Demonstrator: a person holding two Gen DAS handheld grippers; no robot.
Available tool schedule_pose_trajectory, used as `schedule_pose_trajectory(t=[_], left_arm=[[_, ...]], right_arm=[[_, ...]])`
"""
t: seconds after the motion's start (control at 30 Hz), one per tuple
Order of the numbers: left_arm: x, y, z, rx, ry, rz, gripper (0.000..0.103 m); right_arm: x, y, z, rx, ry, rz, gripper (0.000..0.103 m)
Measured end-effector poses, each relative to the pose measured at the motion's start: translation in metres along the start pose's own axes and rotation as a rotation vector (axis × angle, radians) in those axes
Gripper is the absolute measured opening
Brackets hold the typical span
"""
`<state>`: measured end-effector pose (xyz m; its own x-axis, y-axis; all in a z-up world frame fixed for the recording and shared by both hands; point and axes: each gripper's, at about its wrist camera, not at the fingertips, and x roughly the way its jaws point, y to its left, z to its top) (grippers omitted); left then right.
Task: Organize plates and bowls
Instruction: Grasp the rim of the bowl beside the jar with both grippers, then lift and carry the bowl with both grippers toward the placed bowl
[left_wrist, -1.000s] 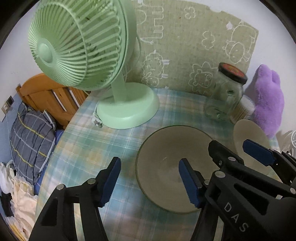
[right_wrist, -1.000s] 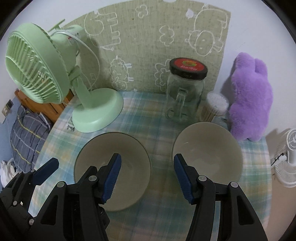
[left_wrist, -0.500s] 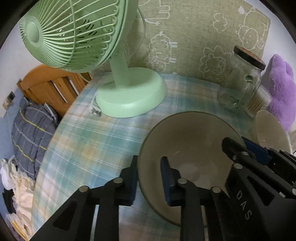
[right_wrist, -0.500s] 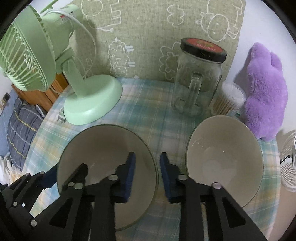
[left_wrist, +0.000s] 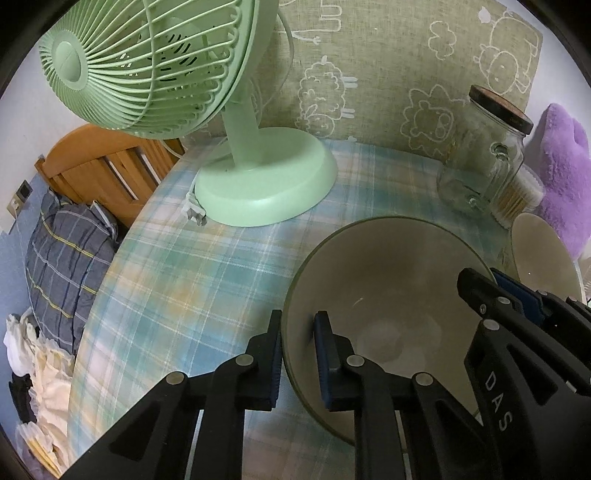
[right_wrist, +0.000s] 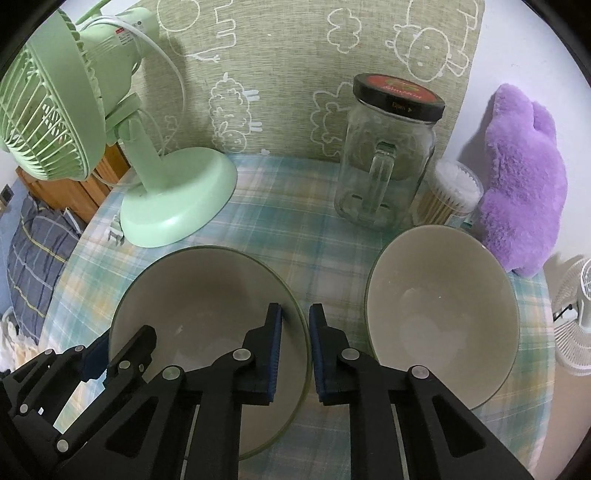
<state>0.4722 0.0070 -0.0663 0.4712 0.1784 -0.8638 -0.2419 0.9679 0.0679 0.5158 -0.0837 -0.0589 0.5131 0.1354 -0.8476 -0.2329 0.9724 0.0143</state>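
Bowl, the larger one with the green rim, sits on the tabletop in front of the green fan, closer to the cameras than the fan's base. A second bowl stands well to the right of it, in front of the glass jar.

Change: a second ago both grippers hung wide apart above the large bowl; half a second ago they had narrowed over its rim; now each straddles that rim.
- Left gripper: one pad outside the left rim, one inside, clamped or very nearly so on the wall.
- Right gripper: same arrangement on the right rim, a thin slit showing beside the rim; judged grasping.

Meaning: the two-handed hold on the large bowl looks set, so a lift is probably next, perhaps to nest it with the second bowl. Nothing stacked yet.

Pose: both grippers reach forward and slightly downward from the near edge, fingers level with the rim, the left one's body visible low-left in the right wrist view.
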Motion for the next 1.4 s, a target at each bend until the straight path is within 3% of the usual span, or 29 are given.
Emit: schedule_pose_trajectory(t=[0.5,1.03,1.4], left_arm=[[-0.032,-0.004,-0.013,0.009,-0.006,-0.004,0.013],[-0.109,-0.005,-0.026,0.026,-0.08,-0.034,0.013],[-0.16,0.013,-0.053,0.048,-0.12,-0.06,0.013]], right_arm=[[-0.029,-0.009,-0.014,0.038,0.025,0.01,0.018],[-0.113,-0.013,-0.029,0.065,-0.048,-0.017,0.018],[-0.168,0.0,-0.049,0.072,-0.083,-0.04,0.018]])
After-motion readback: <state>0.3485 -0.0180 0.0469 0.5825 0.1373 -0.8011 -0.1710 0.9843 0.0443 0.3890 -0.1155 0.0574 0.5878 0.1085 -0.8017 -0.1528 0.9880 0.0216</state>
